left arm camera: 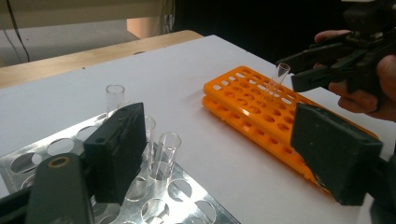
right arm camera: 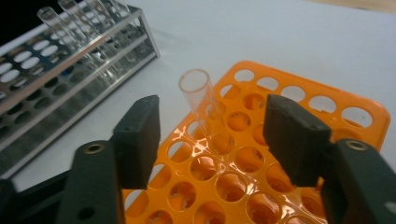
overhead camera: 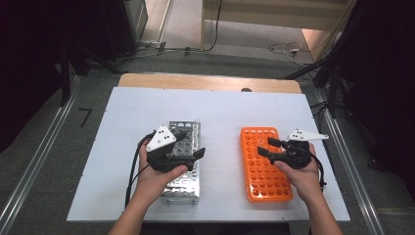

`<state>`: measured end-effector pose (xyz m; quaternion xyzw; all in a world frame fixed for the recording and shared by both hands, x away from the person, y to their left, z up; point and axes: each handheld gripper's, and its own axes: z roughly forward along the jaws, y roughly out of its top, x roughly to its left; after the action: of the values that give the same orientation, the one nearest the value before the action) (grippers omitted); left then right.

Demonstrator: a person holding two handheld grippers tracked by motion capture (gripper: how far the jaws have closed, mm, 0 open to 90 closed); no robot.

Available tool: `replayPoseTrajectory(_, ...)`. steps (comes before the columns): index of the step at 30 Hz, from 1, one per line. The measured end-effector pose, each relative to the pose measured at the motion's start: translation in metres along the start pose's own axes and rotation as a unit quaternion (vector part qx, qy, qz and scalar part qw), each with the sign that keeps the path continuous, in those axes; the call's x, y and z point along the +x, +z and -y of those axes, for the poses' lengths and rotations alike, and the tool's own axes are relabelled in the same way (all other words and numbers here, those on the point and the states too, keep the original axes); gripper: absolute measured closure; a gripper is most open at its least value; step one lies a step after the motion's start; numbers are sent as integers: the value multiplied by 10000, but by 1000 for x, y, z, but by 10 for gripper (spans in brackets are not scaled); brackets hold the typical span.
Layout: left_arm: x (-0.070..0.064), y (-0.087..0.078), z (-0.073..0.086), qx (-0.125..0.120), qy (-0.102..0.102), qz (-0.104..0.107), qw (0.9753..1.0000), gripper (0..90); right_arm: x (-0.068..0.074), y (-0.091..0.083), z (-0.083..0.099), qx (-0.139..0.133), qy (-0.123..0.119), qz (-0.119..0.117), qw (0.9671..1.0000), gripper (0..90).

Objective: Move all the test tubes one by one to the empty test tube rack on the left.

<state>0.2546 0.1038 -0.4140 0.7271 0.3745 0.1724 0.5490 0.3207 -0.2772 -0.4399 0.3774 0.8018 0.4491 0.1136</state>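
The high view looks forward and down from above the person's side, taking in the whole white desk (overhead camera: 147, 105) from well back. The left gripper view sits low and close over the metal rack (left arm camera: 196, 205), facing across the desk toward the orange rack (left arm camera: 247, 109) and the right claw (left arm camera: 299, 70). The right gripper view looks down close on the orange rack (right arm camera: 369, 126), the metal rack (right arm camera: 70, 88) beyond; all three views share both racks.
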Motion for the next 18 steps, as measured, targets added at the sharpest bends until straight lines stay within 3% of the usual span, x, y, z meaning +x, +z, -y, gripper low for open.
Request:
replayPoseTrajectory(3, 0, -2, 0, 38, -46, -13, 10000, 82, 0, 9, 2, 136, -91, 172, 9997, 487)
replayPoseTrajectory(7, 0, -3, 1, 91, -86, -3, 9999, 4, 1, 18, 3, 307, -159, 155, 9993, 565)
replayPoseTrajectory(18, 1, -6, 3, 115, -89, -15, 9999, 0, 4, 28, 2, 481, -311, 334, 9978, 652)
